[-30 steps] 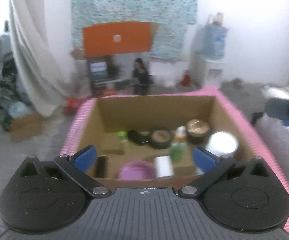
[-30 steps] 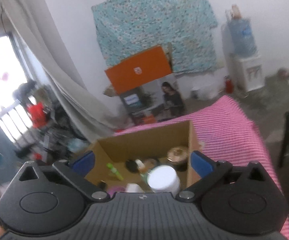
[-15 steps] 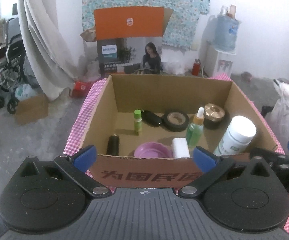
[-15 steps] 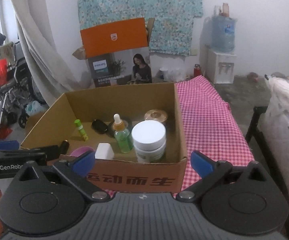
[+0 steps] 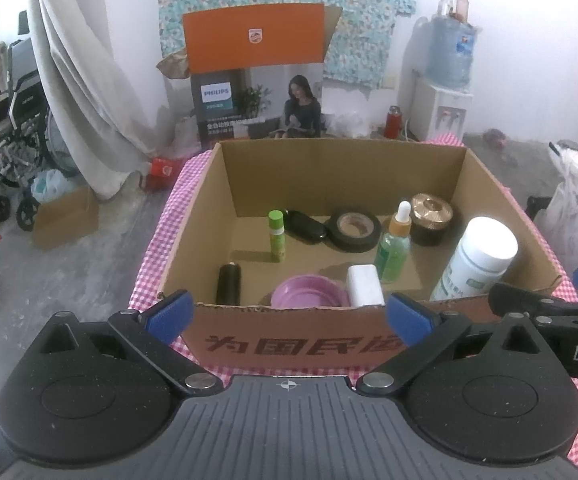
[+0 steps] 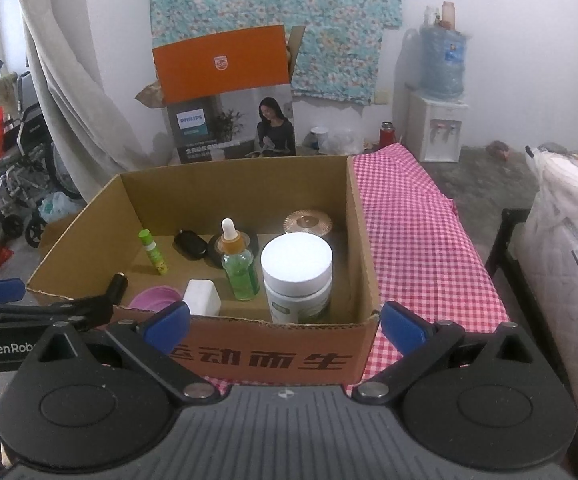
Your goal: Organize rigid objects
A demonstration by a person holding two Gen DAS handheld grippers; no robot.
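Observation:
An open cardboard box stands on a pink checked cloth. Inside it are a white-lidded jar, a green dropper bottle, a black tape roll, a gold-lidded pot, a green tube, a black case, a black cylinder, a purple bowl and a white block. My left gripper and right gripper both stand open and empty in front of the box's near wall.
An orange and grey printed carton stands on the floor behind the box. A wheelchair and a curtain are at the left, a water dispenser at the back right, and a quilted white bundle at the far right.
Both grippers have drawn back and settled in front of the box, side by side. The blurred, tilted views of a second ago have steadied. Both stayed open and empty.

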